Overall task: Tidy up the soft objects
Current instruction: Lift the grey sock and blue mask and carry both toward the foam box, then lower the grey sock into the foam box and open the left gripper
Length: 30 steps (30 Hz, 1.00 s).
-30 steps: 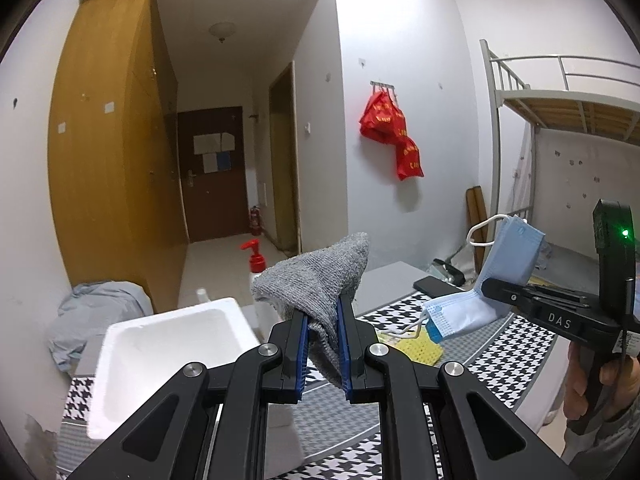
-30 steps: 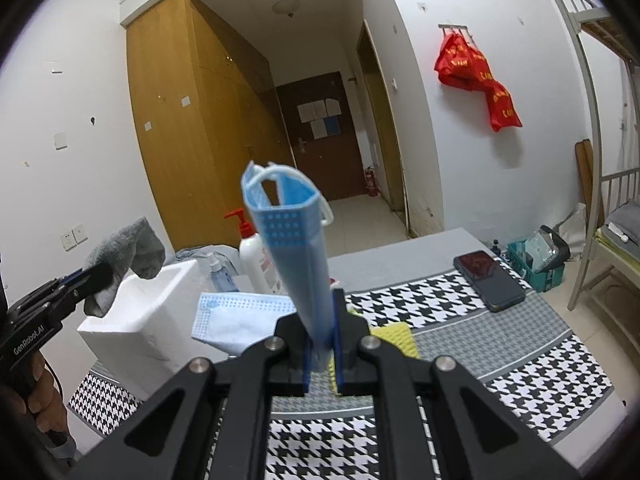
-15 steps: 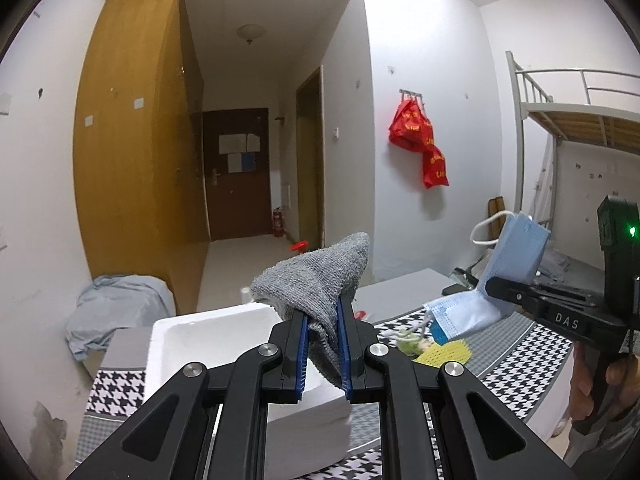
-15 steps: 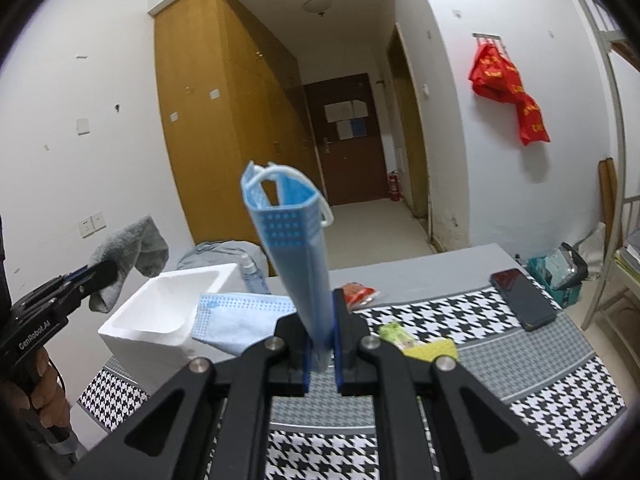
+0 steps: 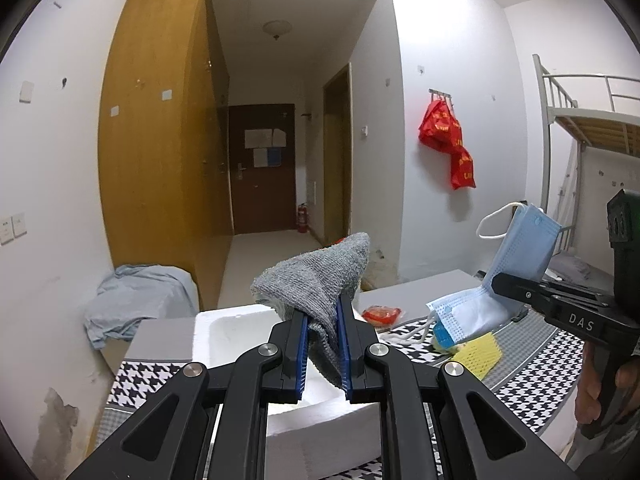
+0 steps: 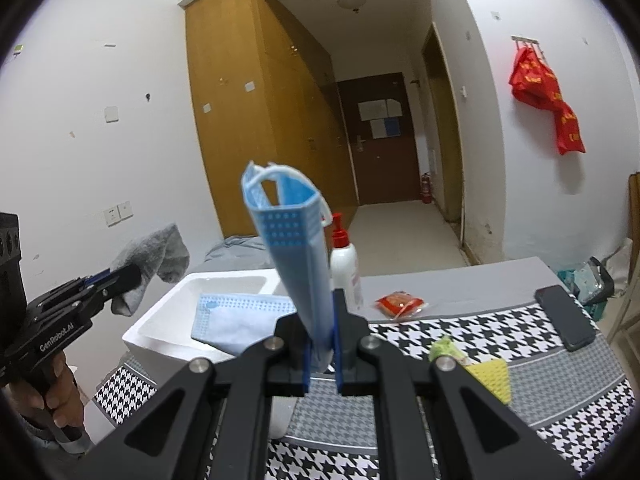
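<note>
My left gripper is shut on a grey sock and holds it just above the near edge of a white foam box. The sock also shows in the right wrist view, left of the box. My right gripper is shut on a blue face mask that sticks upright; part of the mask hangs to the left in front of the box. In the left wrist view the mask and right gripper are at right.
On the houndstooth cloth lie a yellow sponge, a green item, a red packet and a black phone. A white pump bottle stands behind the box. A grey-blue cloth heap lies far left.
Both grippers have shifted left toward the foam box, still holding the sock and mask. The box now sits directly below the sock and closer behind the mask.
</note>
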{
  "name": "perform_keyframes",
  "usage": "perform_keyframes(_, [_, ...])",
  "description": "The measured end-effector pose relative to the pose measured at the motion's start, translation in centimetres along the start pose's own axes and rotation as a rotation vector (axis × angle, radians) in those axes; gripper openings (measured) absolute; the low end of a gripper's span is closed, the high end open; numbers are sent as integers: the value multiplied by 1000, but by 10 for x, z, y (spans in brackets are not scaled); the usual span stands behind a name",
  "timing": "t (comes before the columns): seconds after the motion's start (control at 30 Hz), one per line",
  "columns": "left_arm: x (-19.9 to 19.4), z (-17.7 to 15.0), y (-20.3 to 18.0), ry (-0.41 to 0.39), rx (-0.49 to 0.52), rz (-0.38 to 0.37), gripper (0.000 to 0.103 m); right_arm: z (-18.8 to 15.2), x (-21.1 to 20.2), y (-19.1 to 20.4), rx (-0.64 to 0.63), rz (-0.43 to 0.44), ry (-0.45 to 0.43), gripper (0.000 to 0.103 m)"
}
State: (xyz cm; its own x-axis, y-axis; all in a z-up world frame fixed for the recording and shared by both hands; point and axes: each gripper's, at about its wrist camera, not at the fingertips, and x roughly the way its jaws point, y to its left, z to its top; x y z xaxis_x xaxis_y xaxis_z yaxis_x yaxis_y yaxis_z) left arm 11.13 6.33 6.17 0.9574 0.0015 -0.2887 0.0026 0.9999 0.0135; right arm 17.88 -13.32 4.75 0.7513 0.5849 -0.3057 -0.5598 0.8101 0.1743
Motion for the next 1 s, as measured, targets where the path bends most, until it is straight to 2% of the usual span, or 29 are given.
perform_keyframes(0.73, [43, -12, 27, 115, -43, 23, 16, -5, 13, 4, 3, -1, 32, 11])
perform_keyframes(0.8, [43, -12, 28, 118, -42, 23, 23, -4, 13, 5, 4, -5, 32, 11])
perform_keyframes(0.83, [43, -12, 28, 115, -43, 29, 34, -4, 13, 4, 5, -6, 32, 11])
perform_keyframes(0.87, [42, -12, 29, 107, -44, 39, 51, -4, 14, 4, 8, -9, 32, 11])
perform_keyframes(0.9, [40, -12, 30, 99, -46, 47, 60, -5, 14, 4, 7, -10, 33, 11])
perform_keyframes(0.93, [38, -11, 31, 88, -50, 56, 75, -5, 14, 5, 6, -9, 33, 11])
perform_keyframes(0.97, [35, -10, 33, 72, -57, 67, 82, -5, 14, 6, 5, -8, 34, 11])
perform_keyframes(1.0, [34, -10, 35, 62, -61, 71, 84, -5, 15, 6, 4, -6, 33, 11])
